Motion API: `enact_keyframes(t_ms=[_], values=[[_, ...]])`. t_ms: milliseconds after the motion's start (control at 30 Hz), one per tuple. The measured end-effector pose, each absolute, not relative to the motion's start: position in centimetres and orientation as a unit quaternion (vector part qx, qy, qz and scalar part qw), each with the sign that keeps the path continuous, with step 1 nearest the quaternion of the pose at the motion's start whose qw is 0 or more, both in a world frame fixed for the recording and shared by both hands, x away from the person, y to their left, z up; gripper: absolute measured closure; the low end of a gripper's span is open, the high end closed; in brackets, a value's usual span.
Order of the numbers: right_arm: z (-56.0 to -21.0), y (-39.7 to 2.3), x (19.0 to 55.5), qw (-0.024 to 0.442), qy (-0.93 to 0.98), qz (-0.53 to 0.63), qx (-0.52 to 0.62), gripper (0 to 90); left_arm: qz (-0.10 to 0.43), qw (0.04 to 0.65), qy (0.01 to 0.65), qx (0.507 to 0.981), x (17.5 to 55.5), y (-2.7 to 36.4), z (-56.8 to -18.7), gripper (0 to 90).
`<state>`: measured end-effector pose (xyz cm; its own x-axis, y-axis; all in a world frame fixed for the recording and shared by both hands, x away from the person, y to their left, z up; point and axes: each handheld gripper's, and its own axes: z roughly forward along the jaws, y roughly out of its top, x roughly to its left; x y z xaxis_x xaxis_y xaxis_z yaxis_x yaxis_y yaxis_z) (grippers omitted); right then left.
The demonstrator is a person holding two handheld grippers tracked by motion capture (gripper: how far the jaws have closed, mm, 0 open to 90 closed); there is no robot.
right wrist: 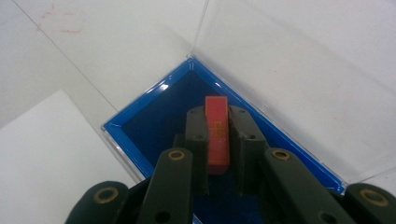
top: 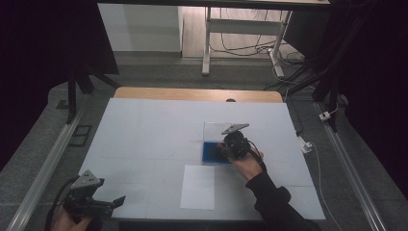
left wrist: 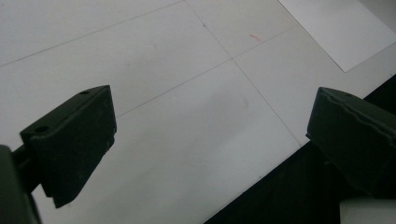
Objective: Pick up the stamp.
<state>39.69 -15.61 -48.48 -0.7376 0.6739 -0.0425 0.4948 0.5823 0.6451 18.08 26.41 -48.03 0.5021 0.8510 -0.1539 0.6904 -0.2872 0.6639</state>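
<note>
A shallow blue box (right wrist: 140, 114) lies right of the table's middle, with its clear lid (right wrist: 289, 56) swung open at the far side. My right gripper (right wrist: 217, 114) reaches down into the box and is shut on a small red block (right wrist: 217, 135), which stands on edge between the black pads. From above, the right gripper (top: 227, 147) covers the right part of the blue box (top: 208, 153). My left gripper (top: 117, 201) hovers at the table's front left corner. In its own view the left gripper (left wrist: 210, 126) is open, with only bare table between its jaws.
A white sheet of paper (top: 198, 186) lies just in front of the box, toward the near edge. A white mat (top: 154, 130) covers the table, with a wooden strip (top: 192, 94) at the back. Dark frames and cables surround the table.
</note>
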Motion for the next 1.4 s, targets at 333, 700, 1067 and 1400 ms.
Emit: enact_keyframes(t_ms=[333, 700, 1067, 1400], values=[[-48.0, -16.0, 39.5, 0.147, 0.877, 0.321, 0.327, 79.5, 0.117, 0.349, 0.483, 0.794, 18.1, 26.4, -48.0, 1.8], [-47.0, -16.3, 38.6, 0.139, 0.881, 0.332, 0.308, 79.7, 0.116, 0.352, 0.482, 0.794, 18.0, 26.5, -48.0, 1.8], [-46.1, -16.7, 37.6, 0.134, 0.877, 0.352, 0.3, 79.6, 0.117, 0.351, 0.482, 0.794, 18.0, 26.4, -48.0, 1.9], [-45.9, -16.9, 37.1, 0.135, 0.881, 0.351, 0.288, 79.7, 0.119, 0.35, 0.48, 0.795, 18.0, 26.4, -47.9, 1.9]])
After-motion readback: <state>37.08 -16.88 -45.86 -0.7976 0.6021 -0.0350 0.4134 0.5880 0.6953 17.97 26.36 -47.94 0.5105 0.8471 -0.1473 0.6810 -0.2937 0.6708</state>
